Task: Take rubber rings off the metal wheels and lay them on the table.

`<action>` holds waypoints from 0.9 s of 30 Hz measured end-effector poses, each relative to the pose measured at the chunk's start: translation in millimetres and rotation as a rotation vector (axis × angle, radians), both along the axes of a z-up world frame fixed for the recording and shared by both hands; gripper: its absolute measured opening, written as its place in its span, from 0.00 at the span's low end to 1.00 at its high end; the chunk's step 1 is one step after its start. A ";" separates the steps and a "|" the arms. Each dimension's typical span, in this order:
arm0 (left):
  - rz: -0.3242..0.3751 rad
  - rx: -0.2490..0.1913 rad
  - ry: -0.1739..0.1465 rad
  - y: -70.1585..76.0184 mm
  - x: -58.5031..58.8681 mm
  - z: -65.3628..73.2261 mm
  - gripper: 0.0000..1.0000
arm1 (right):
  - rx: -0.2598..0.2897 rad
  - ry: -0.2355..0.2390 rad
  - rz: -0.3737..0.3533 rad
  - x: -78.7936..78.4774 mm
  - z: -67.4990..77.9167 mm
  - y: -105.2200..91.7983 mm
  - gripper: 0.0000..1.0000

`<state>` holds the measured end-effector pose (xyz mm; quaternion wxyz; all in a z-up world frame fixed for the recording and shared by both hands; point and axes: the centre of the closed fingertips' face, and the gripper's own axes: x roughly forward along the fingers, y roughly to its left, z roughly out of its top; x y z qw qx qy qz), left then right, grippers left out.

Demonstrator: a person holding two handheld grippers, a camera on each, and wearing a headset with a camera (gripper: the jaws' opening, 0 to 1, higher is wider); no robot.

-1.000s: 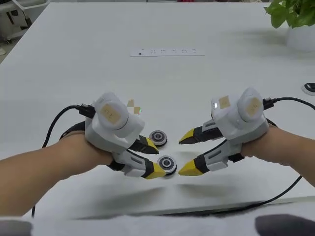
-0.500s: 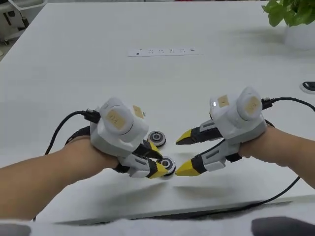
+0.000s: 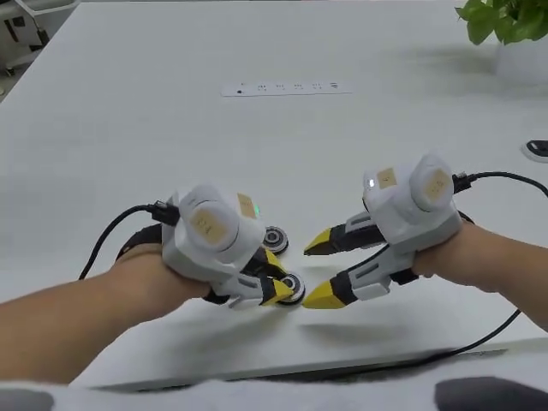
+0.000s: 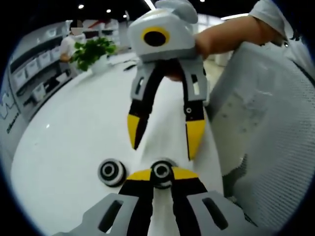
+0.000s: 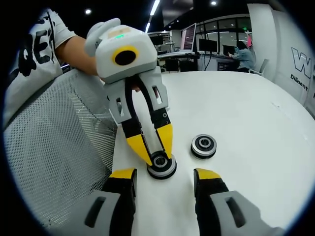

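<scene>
White table (image 3: 171, 103): left tool (image 4: 161, 176) has clamped onto near wheel (image 5: 162, 166).

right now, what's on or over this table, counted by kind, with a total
metal wheels: 2, near wheel and far wheel
grippers: 2, left gripper and right gripper
power strip: 1
potted plant: 1
total: 6

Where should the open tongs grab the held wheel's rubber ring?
Pinch the rubber ring at its outer edge on the side facing the right tongs, coming in low over the table. The wheel lies flat and the left tongs clamp two of its sides, leaving that edge free.
</scene>
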<state>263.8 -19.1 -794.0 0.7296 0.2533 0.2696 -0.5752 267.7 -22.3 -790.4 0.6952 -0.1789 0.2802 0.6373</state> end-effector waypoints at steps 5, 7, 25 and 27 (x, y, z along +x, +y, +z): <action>0.002 -0.011 -0.006 0.8 -0.1 0.2 0.14 | 0.034 0.025 -0.029 0.4 0.5 3.2 0.42; 0.000 -0.013 -0.006 1.6 -0.5 0.2 0.14 | 0.047 0.033 -0.042 1.2 0.6 4.3 0.41; 0.022 -0.031 -0.006 5.0 2.9 -3.2 0.14 | 0.053 0.068 -0.061 -5.6 -11.3 13.1 0.32; 0.023 -0.034 -0.006 5.3 5.2 -4.9 0.14 | 0.051 0.065 -0.065 -4.9 -12.4 13.4 0.31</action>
